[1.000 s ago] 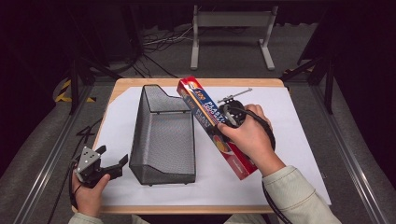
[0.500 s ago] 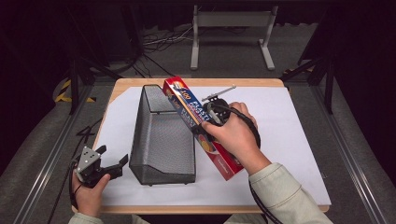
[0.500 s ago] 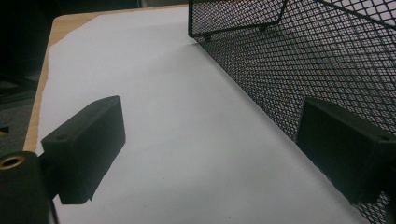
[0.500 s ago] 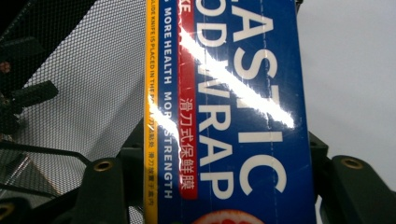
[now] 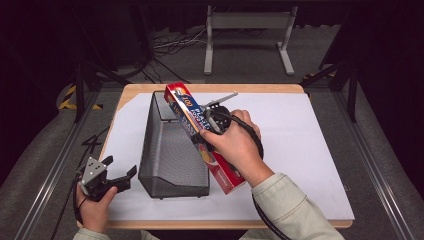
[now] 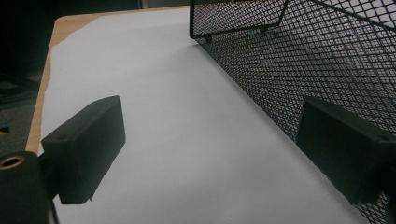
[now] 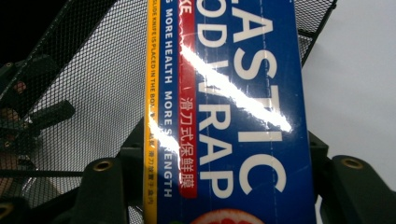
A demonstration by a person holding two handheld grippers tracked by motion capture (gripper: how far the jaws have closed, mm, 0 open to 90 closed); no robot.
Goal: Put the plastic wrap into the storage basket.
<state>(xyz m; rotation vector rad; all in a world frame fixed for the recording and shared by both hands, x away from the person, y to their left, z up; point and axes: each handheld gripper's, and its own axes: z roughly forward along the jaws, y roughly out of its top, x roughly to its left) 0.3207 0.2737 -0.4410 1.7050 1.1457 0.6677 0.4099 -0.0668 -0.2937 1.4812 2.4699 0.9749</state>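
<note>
Plastic wrap box held over the edge of the mesh basket

The right gripper (image 5: 210, 120) has its jaws clamped on the long sides of the plastic wrap box (image 5: 202, 135), which is tilted, its far end pointing to about 11 o'clock and lying over the right wall of the black mesh basket (image 5: 170, 150) (the near end reaches toward 5 o'clock, above the white sheet (image 5: 300, 150) on the counter (image 5: 135, 92)). The left gripper (image 5: 112, 172) is at 8 o'clock from the basket, near the counter's front-left corner, its jaws apart with nothing between them, just beside the mesh wall
</note>
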